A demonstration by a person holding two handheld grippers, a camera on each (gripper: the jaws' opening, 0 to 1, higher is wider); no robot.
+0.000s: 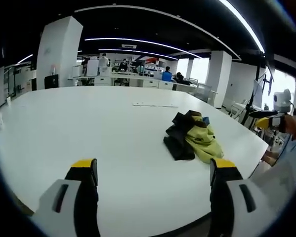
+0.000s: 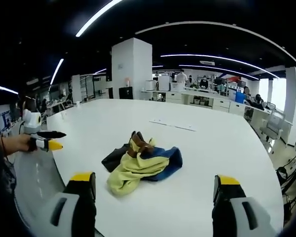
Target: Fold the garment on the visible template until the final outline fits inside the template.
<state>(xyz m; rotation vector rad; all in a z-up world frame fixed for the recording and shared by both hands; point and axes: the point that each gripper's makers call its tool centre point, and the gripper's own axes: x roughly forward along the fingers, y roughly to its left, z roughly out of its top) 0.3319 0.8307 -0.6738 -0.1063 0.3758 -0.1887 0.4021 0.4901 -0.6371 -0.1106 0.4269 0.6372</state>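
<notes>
Crumpled garment (image 2: 140, 163) heaped on the white table (image 2: 217, 148), bunched in yellow, black, blue and brown folds, nowhere near flat. From the left gripper view, garment (image 1: 192, 135) sitting toward the table's (image 1: 78, 123) right edge, yellow and black sides showing. From the right gripper view, blue panel visible, plus a thin white outline (image 2: 172, 124) lying flat on the table beyond the heap. Left gripper (image 1: 155, 170) spread wide, gripping nothing, touching nothing, short of the garment. Right gripper (image 2: 155, 185) likewise wide open and empty, heap lying just ahead between its jaws. Desks and pillars behind.
</notes>
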